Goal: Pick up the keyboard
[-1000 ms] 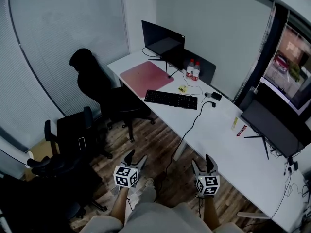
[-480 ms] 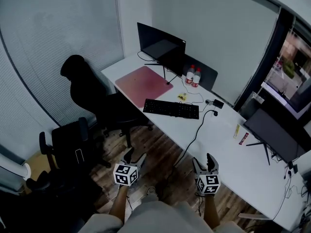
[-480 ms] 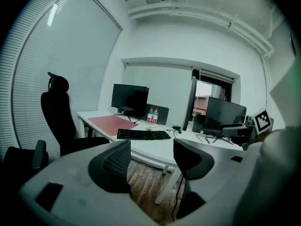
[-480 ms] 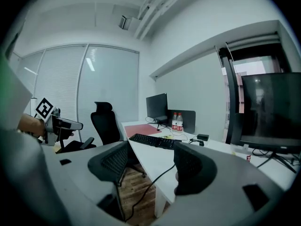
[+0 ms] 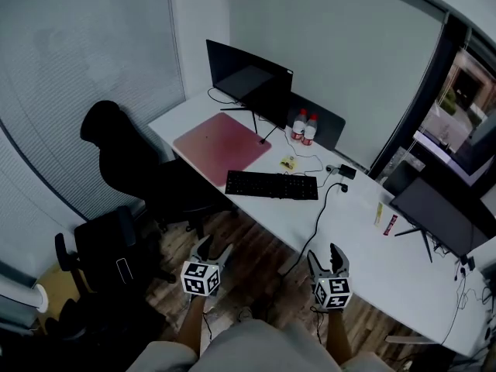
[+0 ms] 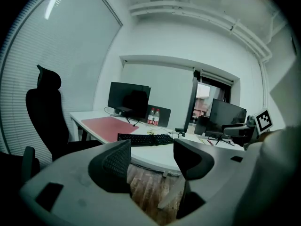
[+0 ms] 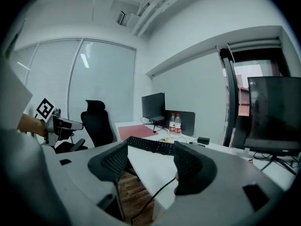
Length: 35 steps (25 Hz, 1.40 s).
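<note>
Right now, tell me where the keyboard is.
Head view, centre: the keyboard lies on the desk, right of the pink mat, below the bottles.

A long white bench [image 5: 364, 235] is set along a plain white wall [image 5: 349, 45] and runs into the corner of the room. The adjoining side is taken up by a large window covered with pale slatted blinds [image 5: 77, 68], on which a bright strip of light [image 7: 84, 60] is seen. The floor [image 5: 260, 246] is laid with dark wooden planks. A black high-backed office chair [image 5: 105, 134] is drawn up to the bench near the corner, and a second black chair with armrests [image 5: 101, 246] is placed further out on the floor. At the wall's far end a dark door frame [image 5: 415, 99] is seen, with a lit space beyond it. White pipes [image 6: 188, 13] are run along the ceiling.
</note>
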{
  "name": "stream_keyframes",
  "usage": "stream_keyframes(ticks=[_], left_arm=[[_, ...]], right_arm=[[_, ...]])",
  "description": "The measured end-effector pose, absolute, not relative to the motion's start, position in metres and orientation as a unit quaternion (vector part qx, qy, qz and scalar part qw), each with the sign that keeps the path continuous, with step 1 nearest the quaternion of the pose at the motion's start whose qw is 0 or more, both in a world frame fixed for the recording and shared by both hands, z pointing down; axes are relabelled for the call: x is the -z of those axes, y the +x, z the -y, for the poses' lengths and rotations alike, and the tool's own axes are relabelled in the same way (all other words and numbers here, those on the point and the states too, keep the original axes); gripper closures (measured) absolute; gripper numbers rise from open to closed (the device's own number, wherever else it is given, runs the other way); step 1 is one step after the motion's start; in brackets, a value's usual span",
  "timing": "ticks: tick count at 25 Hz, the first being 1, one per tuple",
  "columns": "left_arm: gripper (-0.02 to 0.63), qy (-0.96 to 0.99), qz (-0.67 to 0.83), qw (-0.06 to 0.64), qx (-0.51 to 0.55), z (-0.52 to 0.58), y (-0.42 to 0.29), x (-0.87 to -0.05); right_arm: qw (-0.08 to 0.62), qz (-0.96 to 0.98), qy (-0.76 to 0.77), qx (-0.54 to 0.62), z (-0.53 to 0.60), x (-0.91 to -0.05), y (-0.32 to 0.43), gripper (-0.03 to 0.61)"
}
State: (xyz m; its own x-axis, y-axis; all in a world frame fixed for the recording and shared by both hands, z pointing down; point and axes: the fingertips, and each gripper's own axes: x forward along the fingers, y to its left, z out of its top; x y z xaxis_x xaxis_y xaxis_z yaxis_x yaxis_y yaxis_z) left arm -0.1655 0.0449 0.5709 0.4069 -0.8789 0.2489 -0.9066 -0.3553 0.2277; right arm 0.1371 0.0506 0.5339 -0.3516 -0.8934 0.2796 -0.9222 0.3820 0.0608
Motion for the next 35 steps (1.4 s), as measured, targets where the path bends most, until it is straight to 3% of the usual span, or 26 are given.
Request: stream_keyframes(ticks=[19,35], left_arm=[[0.345,0.831,0.522,0.185,-0.054,-0.009,-0.176,-0.592],[0.345,0.814,0.544,0.193,-0.063,0.067,-0.177,-0.595]], right_arm=[[0.152,0.804,0.571,-0.063,-0.028,-0.546,0.128,0.287],[0.155,0.817,0.551,-0.068,0.066,-0.552,0.134,0.276]])
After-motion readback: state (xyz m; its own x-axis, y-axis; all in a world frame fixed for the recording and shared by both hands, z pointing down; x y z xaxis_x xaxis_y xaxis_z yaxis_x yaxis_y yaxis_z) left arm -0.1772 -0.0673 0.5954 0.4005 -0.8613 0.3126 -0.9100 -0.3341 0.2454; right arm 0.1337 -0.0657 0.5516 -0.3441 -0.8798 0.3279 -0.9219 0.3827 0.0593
